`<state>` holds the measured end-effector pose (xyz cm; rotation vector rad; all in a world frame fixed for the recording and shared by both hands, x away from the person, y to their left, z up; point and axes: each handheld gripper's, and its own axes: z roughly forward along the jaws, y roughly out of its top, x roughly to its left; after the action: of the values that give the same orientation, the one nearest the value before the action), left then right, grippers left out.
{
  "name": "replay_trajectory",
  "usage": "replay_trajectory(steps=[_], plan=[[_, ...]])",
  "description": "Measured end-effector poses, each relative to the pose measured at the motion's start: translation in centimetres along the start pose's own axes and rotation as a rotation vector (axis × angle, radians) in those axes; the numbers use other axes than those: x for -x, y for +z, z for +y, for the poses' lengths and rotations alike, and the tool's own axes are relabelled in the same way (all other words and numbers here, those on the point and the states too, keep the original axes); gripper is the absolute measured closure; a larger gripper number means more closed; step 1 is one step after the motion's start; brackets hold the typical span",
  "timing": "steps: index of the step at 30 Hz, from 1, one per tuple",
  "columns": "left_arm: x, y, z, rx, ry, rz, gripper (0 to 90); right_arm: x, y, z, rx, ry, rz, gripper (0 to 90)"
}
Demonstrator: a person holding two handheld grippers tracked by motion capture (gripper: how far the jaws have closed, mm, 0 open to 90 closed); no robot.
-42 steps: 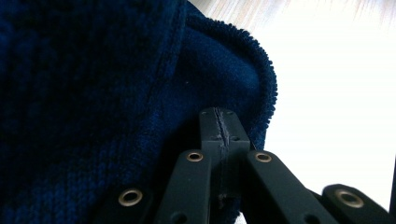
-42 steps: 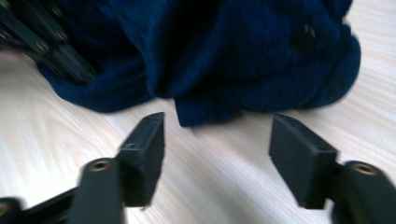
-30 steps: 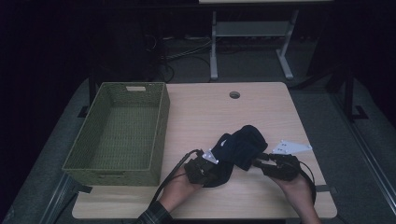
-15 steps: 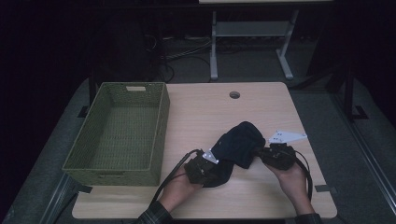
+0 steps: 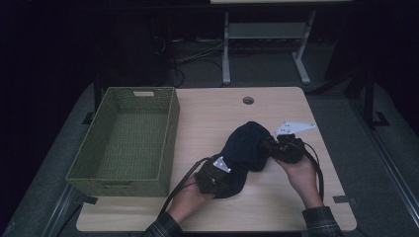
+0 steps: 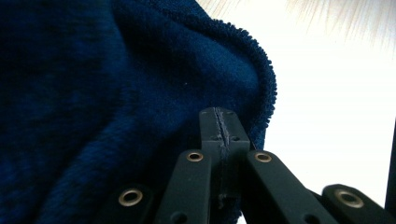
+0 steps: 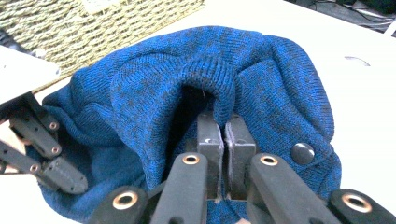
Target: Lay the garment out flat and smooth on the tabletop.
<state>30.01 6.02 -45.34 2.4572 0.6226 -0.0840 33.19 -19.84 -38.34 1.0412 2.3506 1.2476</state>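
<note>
A dark blue knitted wool hat with a fleecy lining lies bunched on the pale wooden desk, just right of the empty olive-green woven basket. The left gripper sits where it was a second ago, its fingers pressed together on a fold of the soft lining at the near edge. The right gripper is what has changed: a moment back it lay lower and more to the right with its fingers partly apart; now they have just closed on the ribbed brim, and the hand has lifted and come in towards the hat. With both edges pinched, I'd judge the hat is ready to be raised and carried over to the basket.
</note>
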Motion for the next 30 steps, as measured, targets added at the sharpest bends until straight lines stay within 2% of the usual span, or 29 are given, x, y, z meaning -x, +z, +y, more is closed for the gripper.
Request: replay_trajectory(steps=[9, 17, 30], plan=[[0.0, 0.0, 0.0, -0.004, 0.003, 0.002, 90.0, 0.6, 1.3, 2.7, 0.007, -0.017, -0.005, 87.4], [-0.1, 0.0, 0.0, -0.006, 0.000, -0.008, 90.0, 0.8, 2.5, 4.1, 0.012, -0.025, -0.001, 87.5], [-0.2, 0.0, 0.0, -0.008, 0.000, -0.020, 90.0, 1.4, 5.8, 7.5, 0.020, -0.031, 0.006, 87.6]])
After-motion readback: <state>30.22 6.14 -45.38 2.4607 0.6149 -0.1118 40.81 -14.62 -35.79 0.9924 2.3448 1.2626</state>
